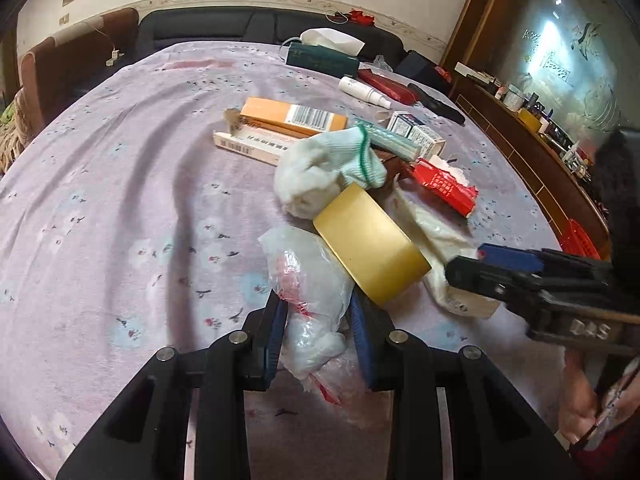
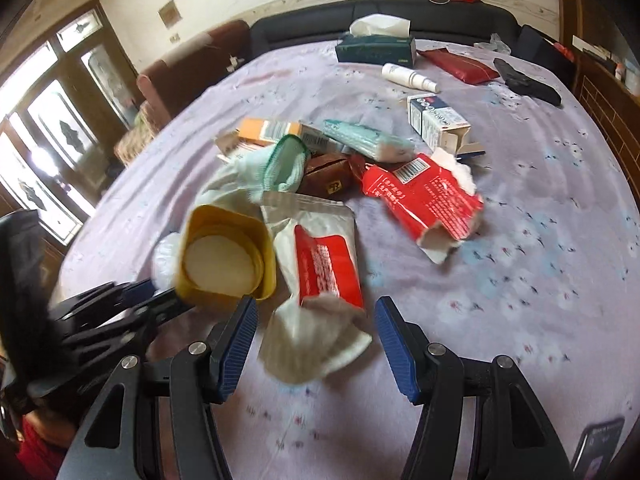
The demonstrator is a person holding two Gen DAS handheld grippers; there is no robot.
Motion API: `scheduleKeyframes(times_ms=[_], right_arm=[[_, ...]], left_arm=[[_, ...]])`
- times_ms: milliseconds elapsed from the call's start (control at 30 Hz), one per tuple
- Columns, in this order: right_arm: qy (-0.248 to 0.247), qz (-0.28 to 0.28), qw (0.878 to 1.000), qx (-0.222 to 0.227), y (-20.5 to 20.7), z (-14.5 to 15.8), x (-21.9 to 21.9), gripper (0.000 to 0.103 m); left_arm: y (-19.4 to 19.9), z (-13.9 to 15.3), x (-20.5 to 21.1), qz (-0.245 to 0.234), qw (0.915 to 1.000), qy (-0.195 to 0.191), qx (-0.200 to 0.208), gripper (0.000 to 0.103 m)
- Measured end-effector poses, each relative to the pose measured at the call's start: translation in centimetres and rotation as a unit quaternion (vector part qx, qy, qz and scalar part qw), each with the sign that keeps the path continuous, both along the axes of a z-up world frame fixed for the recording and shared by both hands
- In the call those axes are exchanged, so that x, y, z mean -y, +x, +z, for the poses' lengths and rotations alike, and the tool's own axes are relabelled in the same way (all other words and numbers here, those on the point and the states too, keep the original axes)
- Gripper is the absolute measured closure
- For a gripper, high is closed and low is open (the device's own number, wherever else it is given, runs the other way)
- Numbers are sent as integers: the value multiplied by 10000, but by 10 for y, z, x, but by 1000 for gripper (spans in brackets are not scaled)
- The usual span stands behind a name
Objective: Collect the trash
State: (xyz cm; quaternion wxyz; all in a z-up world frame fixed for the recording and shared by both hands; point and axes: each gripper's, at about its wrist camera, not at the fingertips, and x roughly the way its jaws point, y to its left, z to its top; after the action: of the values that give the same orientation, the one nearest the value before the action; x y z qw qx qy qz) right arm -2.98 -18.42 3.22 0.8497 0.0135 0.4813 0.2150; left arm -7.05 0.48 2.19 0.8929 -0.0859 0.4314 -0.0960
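A pile of litter lies on the lilac flowered cloth (image 1: 120,200). My left gripper (image 1: 319,308) has its blue pads on either side of a crumpled clear plastic bag (image 1: 312,280) and is shut on it. A yellow tape roll (image 1: 370,240) (image 2: 226,256) leans by it. My right gripper (image 2: 314,324) is open, with a white-and-red packet (image 2: 320,276) between its fingers, untouched. It also shows in the left wrist view (image 1: 480,266). A torn red carton (image 2: 424,200) (image 1: 444,186), white sock (image 1: 332,168) and orange box (image 1: 292,114) lie beyond.
A green tissue box (image 2: 376,50), a white spray bottle (image 2: 408,78), a red pouch (image 2: 460,65) and a black object (image 2: 528,82) lie at the far side. A phone (image 2: 596,446) lies at the near right. A dark sofa (image 2: 360,16) stands behind, a wooden cabinet (image 1: 532,160) to the right.
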Motion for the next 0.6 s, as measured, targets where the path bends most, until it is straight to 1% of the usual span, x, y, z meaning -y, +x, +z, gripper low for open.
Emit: scheduleKeyframes(times_ms=[67, 100, 133, 233, 267, 333, 400, 500, 600], right_arm=[[-90, -17, 10000, -29, 6, -5, -3, 38], [-156, -45, 9999, -55, 9, -9, -4, 44], [-180, -89, 9997, -105, 10, -14, -3, 53], [94, -183, 9995, -244, 8, -17, 8, 54], [126, -244, 9994, -186, 4, -15, 13, 55], [145, -329, 9994, 22, -8, -8, 21, 55], [196, -476, 9984, 217, -22, 1, 33, 55], [94, -735, 9949, 686, -47, 18, 47, 55], [93, -1038, 9893, 1022, -67, 32, 65, 55]], left_arm=[[-1, -3, -2, 6, 10000, -3, 3, 73], [-2, -3, -2, 14, 10000, -9, 27, 73], [-3, -3, -2, 19, 10000, -7, 55, 73], [-9, 2, -3, 144, 9995, 56, 262, 73], [-13, 7, -3, 199, 9989, 113, 402, 73], [-19, 18, -1, 273, 9976, 107, 630, 73], [-25, 30, 3, 267, 9959, 143, 853, 73], [-30, 46, 22, 45, 9937, 250, 1093, 73], [-31, 53, 41, -175, 9926, 236, 1179, 73]])
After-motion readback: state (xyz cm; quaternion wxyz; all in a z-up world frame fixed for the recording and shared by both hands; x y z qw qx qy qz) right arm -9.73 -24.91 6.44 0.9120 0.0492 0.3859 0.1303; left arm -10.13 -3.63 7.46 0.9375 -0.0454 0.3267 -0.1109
